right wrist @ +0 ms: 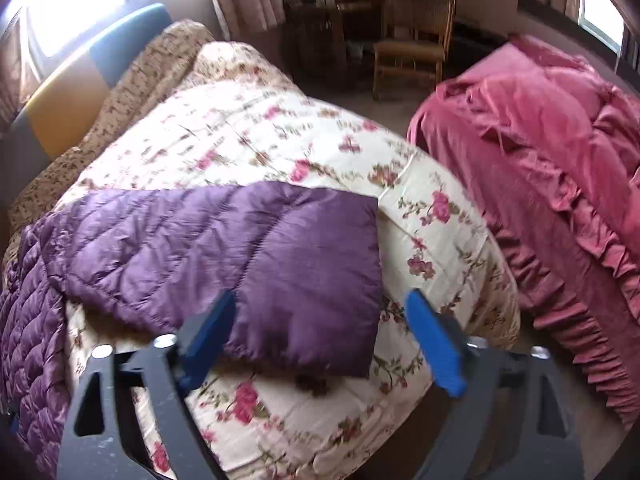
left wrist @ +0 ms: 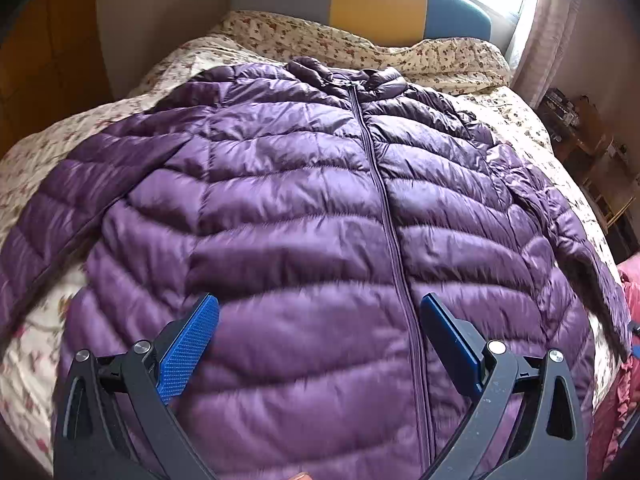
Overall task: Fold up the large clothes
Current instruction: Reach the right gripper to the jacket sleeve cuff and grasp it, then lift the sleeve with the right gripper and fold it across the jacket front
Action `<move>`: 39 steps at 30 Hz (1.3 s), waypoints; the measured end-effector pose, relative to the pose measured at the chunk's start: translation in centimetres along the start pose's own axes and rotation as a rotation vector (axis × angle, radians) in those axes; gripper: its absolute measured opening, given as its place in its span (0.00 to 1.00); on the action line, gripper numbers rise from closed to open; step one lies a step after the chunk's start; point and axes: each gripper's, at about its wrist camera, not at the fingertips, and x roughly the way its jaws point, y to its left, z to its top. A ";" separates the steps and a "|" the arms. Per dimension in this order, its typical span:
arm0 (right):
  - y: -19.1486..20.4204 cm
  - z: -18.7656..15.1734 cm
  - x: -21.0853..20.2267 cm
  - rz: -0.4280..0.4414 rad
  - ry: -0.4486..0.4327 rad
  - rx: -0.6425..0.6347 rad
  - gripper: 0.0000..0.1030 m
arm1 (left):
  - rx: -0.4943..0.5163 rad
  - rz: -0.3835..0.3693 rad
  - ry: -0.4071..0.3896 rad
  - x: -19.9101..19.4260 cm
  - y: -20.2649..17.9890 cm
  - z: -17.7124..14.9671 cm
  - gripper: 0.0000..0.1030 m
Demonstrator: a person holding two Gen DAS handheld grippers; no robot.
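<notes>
Jaws of both grippers agape, empty; purple jacket spread on floral quilt; pink bedding alongside.

The purple jacket lies spread flat on the bed, zipped, and the air above it is free; the left tongs hang wide apart over its lower front with nothing between them. Beyond the jacket's collar the headboard closes the way. The right tongs gape over the jacket's sleeve end, with bare quilt past it. Beside that side of the jacket, across a narrow floor gap, a pink-covered bed blocks, and a chair stands farther off.
</notes>
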 end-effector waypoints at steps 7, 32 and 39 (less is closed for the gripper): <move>1.0 0.4 2.3 0.007 0.042 0.000 0.56 | 0.009 0.036 0.015 2.4 0.5 1.8 0.97; 8.3 4.5 4.0 0.005 -0.035 -0.128 0.18 | 0.040 0.041 0.010 7.5 0.8 6.6 0.97; 11.2 5.3 4.7 0.015 -0.053 -0.172 0.18 | 0.037 0.036 0.004 7.8 1.0 6.7 0.97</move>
